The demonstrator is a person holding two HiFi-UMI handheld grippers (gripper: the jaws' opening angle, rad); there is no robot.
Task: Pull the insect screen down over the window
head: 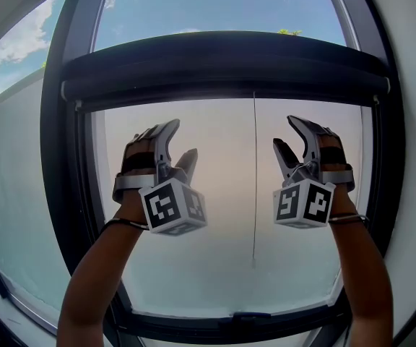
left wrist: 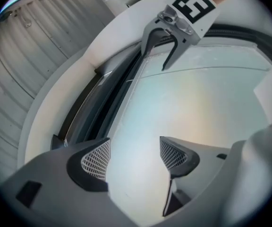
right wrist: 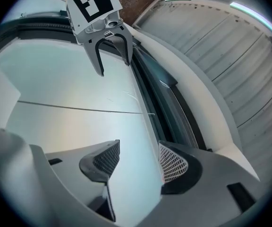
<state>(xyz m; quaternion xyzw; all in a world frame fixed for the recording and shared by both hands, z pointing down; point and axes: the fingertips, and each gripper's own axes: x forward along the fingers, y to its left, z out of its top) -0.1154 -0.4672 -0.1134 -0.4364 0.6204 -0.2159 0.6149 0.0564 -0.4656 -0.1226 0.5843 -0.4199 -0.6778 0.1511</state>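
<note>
Left gripper (head: 181, 142), right gripper (head: 285, 132): jaws released, empty, mid-frame below screen rail (head: 222, 85). Risk: lopsided grab skews screen, jams in window frame (head: 65, 194).

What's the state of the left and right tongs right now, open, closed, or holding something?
Left tongs: open, nothing between the jaws.
Right tongs: open, nothing between the jaws.

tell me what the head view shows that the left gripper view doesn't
Head view only: blue sky, the dark bar across the window, both forearms. Left gripper view only: a ribbed grey surface at the left, and the mesh pads of the left claw, apart and empty. Both: the right claw, open, against the pale window pane.
</note>
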